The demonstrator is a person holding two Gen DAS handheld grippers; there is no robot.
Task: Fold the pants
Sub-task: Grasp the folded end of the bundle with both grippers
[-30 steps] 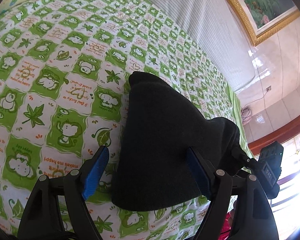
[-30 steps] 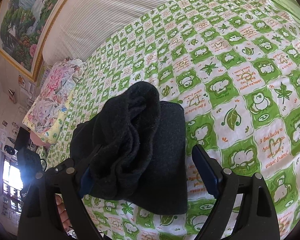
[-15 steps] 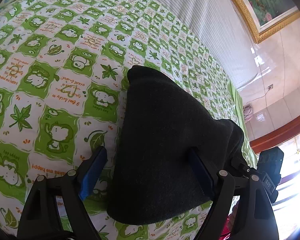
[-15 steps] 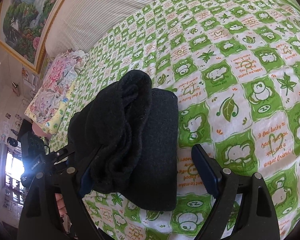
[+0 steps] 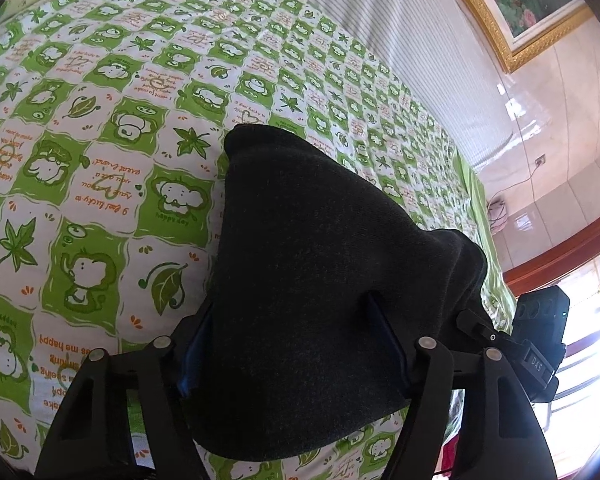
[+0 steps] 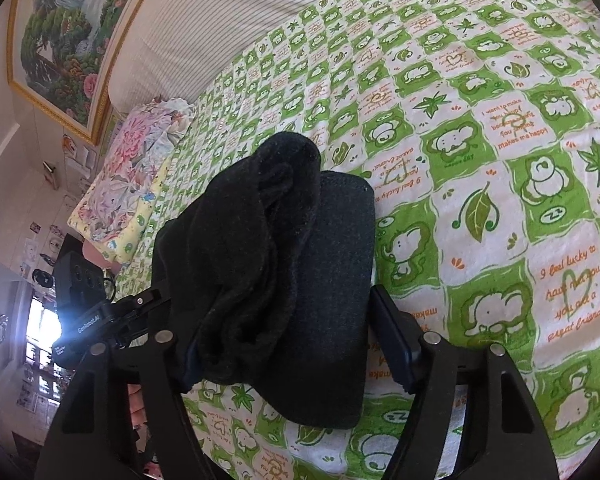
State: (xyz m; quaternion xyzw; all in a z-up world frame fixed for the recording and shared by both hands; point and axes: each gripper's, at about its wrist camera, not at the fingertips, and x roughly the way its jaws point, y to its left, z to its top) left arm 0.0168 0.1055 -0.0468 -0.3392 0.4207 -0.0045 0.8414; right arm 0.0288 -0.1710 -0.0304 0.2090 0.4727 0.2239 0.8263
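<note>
The black pants [image 5: 312, 272] lie folded into a thick bundle on the green-and-white patterned bedspread [image 5: 100, 128]. In the left wrist view my left gripper [image 5: 292, 344] is open, its blue-padded fingers straddling the bundle's near end. In the right wrist view the pants [image 6: 292, 280] show a flat folded layer with a rumpled roll along its left side. My right gripper [image 6: 288, 344] is open, its fingers either side of the near end. Each gripper shows at the edge of the other's view.
A striped headboard cushion [image 6: 220, 28] and a framed painting [image 6: 60, 36] stand behind the bed. A floral pillow [image 6: 128, 176] lies at the bed's left in the right wrist view. The bed's edge and a bright window [image 5: 592, 320] are at the right in the left wrist view.
Both grippers have moved forward over the bundle, so its near end now sits between the fingers of each. The pants have stayed in place.
</note>
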